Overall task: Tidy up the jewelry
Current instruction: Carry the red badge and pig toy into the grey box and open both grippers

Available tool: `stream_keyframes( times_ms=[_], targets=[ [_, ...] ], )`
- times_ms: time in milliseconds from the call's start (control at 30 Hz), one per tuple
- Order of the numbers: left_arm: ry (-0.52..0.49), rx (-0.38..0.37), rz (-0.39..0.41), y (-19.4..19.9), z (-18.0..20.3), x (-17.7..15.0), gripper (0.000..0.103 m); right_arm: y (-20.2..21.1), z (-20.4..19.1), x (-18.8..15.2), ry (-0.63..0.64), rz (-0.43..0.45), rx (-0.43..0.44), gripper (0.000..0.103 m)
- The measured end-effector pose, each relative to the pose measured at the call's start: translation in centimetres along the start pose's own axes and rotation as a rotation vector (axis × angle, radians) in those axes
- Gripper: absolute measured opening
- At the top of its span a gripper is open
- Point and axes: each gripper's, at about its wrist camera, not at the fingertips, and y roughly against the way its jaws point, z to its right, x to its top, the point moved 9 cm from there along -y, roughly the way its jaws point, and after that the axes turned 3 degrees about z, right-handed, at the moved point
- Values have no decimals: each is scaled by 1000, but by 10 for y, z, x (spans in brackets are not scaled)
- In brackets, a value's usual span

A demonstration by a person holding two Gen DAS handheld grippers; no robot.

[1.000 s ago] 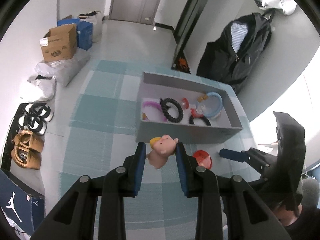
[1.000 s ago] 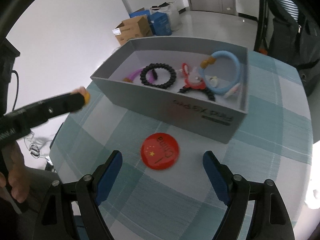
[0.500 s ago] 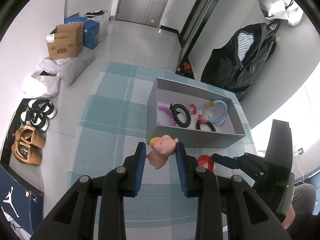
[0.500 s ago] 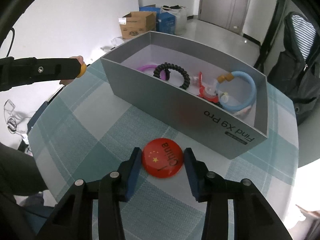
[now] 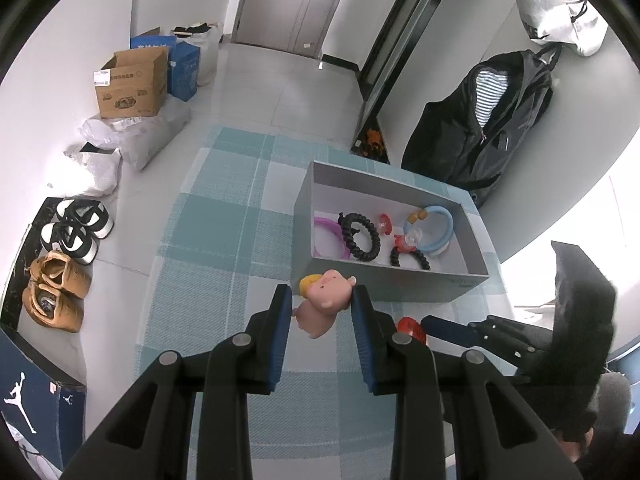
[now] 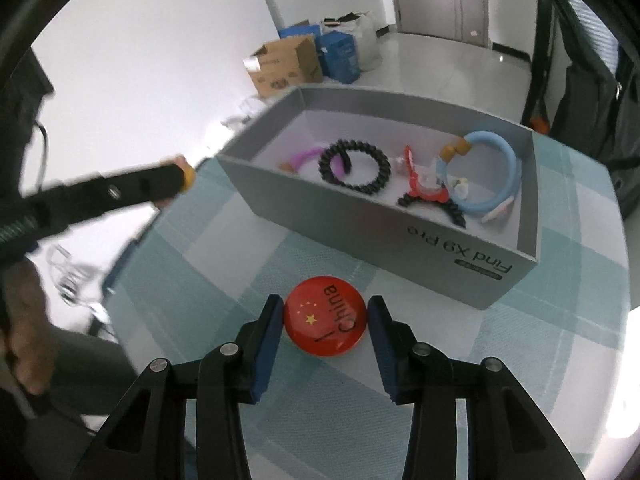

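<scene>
Only the right view shows the right tongs [image 6: 325,322] clamped on the badge [image 6: 325,315]; left tongs [image 5: 320,308] clamp a pig [image 5: 324,306] near the box [image 5: 400,286] on the checked desk [image 5: 224,248].

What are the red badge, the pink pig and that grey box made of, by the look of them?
Red badge: probably metal or plastic under a glossy coat; it shines and its printed face domes. Pink pig: likely soft rubber or vinyl, matte, with rounded moulded shapes. Grey box: looks like cardboard, with thin straight walls, a matte skin and printed lettering.
</scene>
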Motion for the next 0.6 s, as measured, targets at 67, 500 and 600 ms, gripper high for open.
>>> stream_keyframes(
  times_ms=[67, 500, 600],
  targets=[
    [5, -1, 3, 0, 1, 1, 25, 6, 0, 5, -19, 19, 25, 42],
    [3, 4, 27, -1, 10, 13, 25, 64, -10, 53, -70, 235, 134, 42],
    [0, 15, 31, -3, 13, 16, 25, 65, -7, 65, -83, 248, 132, 42]
  ],
)
